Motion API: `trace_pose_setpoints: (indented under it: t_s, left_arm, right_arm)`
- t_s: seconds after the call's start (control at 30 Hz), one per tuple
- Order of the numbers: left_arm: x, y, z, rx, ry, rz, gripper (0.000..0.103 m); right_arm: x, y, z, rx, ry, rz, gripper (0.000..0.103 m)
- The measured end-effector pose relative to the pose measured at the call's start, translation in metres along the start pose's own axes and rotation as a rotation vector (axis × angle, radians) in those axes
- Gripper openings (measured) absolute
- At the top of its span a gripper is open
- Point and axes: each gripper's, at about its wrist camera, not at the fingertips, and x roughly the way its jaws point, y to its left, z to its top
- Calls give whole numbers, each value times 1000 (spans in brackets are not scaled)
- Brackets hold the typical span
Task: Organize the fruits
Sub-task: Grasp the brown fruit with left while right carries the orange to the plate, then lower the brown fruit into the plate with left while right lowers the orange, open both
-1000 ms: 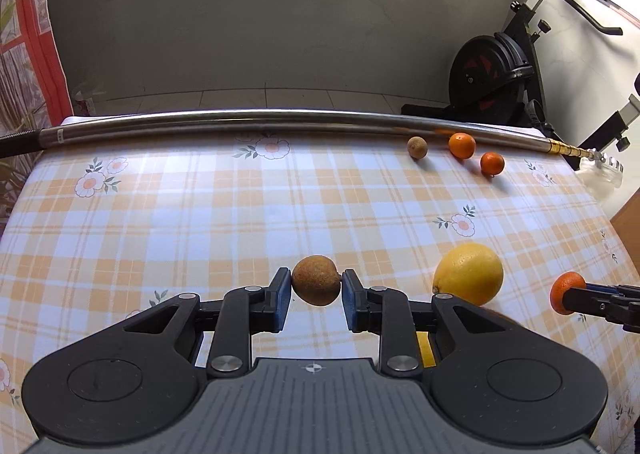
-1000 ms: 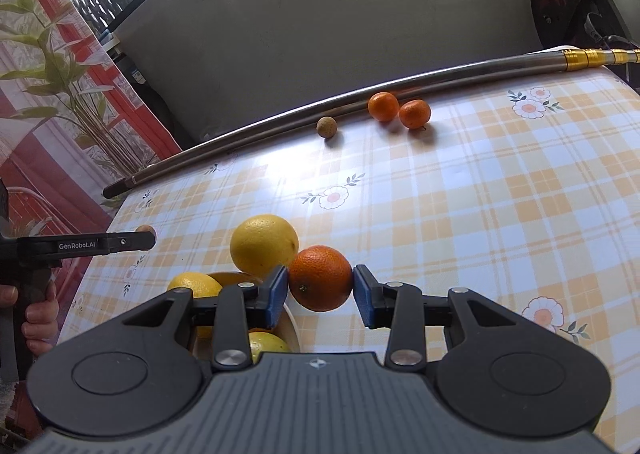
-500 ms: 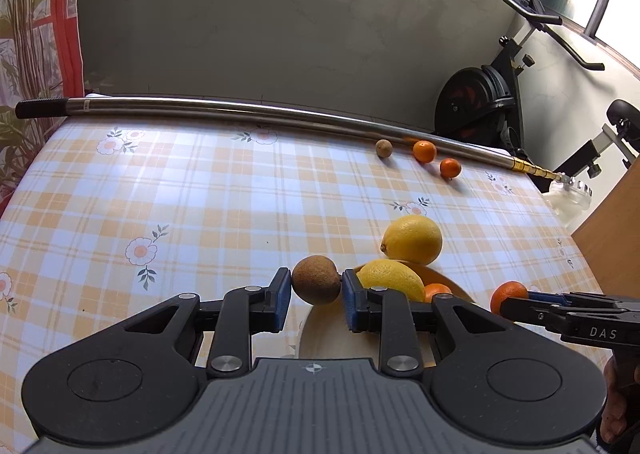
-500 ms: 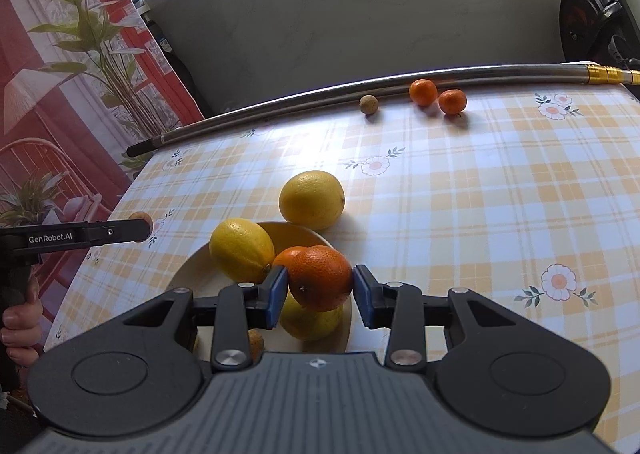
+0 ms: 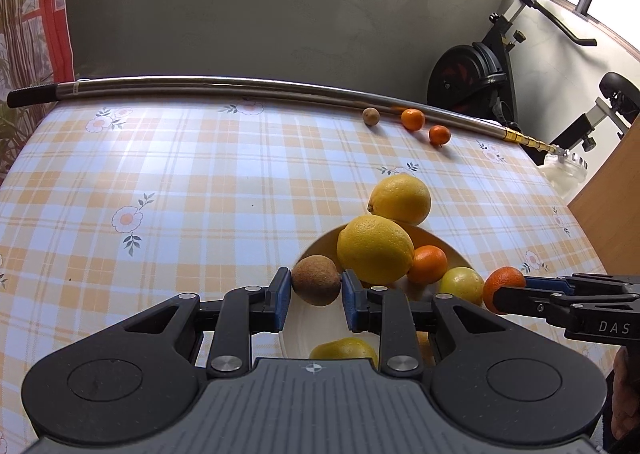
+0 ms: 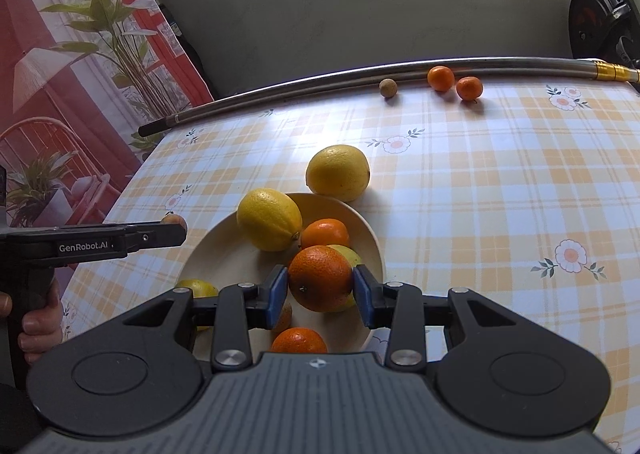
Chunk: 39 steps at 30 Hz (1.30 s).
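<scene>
My left gripper [image 5: 315, 294] is shut on a small brown fruit [image 5: 316, 279], held over the left rim of the cream plate [image 5: 320, 320]. My right gripper [image 6: 320, 288] is shut on an orange [image 6: 320, 278] above the same plate [image 6: 212, 262]. The plate carries a lemon [image 6: 269, 219], a small orange [image 6: 325, 233], a yellow-green fruit [image 5: 461, 284] and more citrus near its front. A second lemon [image 6: 338, 172] lies on the cloth just beyond the plate. Far back rest another brown fruit [image 6: 388, 87] and two mandarins [image 6: 441, 77] [image 6: 469, 88].
A long metal pole [image 5: 240, 86] lies along the table's far edge. An exercise bike [image 5: 472, 78] stands beyond the right corner, a wooden panel [image 5: 612, 206] to the right. A hand [image 6: 38, 324] grips the left tool's handle. A patterned curtain [image 6: 80, 54] hangs left.
Both grippers have travelled across the table with their fruits and now hover over the plate, which has come into full view. Their grips are unchanged.
</scene>
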Motion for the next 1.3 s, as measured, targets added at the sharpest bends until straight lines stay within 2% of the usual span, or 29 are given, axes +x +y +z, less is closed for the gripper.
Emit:
trace_pose_setpoints:
  t_s: [0.5,1.3]
  left_arm:
    - [7,-1,-9,8,31,-15,29]
    - [17,1,-14,-12,78,-1,29]
  right_arm:
    - [12,-1,-14,42,67,-4,39]
    - [19,-2,-13,29,97,-37,39]
